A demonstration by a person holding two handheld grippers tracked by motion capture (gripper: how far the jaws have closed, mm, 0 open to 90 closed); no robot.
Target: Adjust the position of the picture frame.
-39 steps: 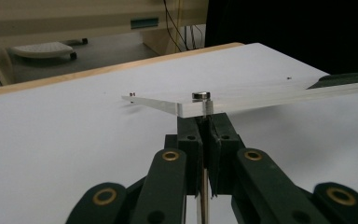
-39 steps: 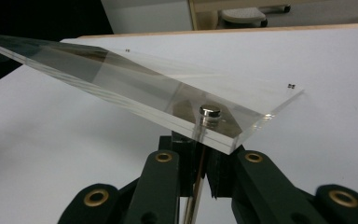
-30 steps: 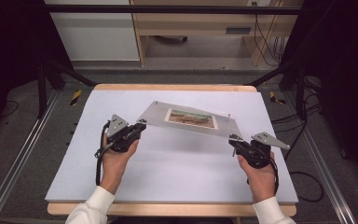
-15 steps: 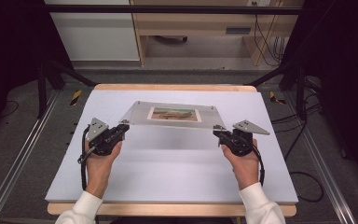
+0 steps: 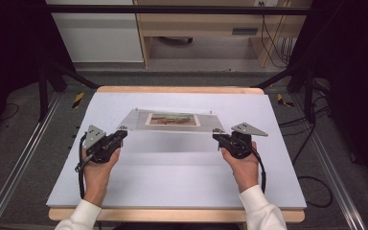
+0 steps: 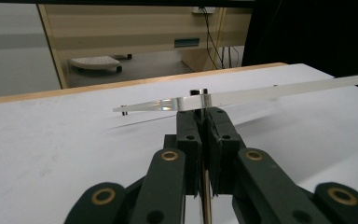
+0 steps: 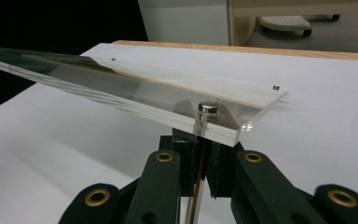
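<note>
— Where is the frame (image 5: 172,120) held?

— It is held above the table (image 5: 172,177), clear of the surface, tilted up toward the far side. The left gripper (image 5: 121,134) is clamped on its near left corner, the right gripper (image 5: 217,134) on its near right corner; in both gripper views the jaws are pressed together on something thin just below the clear plate.

— How should it be handled?

— It is judged stiff, smooth and slippery, likely acrylic, and easily scratched or chipped at an edge. Corners by the metal studs (image 7: 208,108) are best gripped, and both ends should be kept level so no twist is put in.
</note>
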